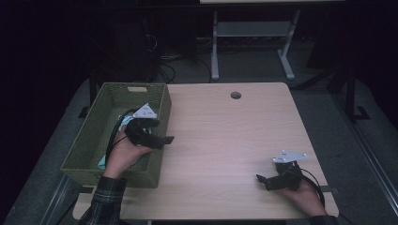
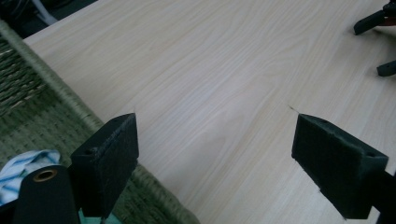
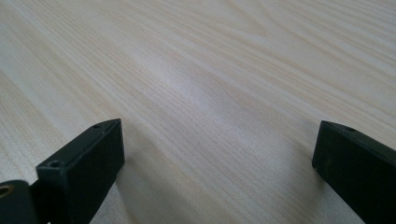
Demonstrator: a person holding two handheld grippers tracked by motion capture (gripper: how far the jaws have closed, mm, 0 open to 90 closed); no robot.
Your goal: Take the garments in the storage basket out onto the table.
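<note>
Woven green basket (image 1: 91,140) sits at the table's (image 1: 225,140) left edge with a pale cloth (image 2: 21,170) inside. Left gripper (image 1: 162,139) hovers above its right rim, right gripper (image 1: 264,180) low over wood; both spread, empty. Lift straight up to clear the rim.

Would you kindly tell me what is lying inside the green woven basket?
Inside the green woven basket, a pale blue-and-white cloth lies on the floor near the right wall. The left hand and its hand-held gripper cover part of the interior, so anything beneath them cannot be seen.
</note>
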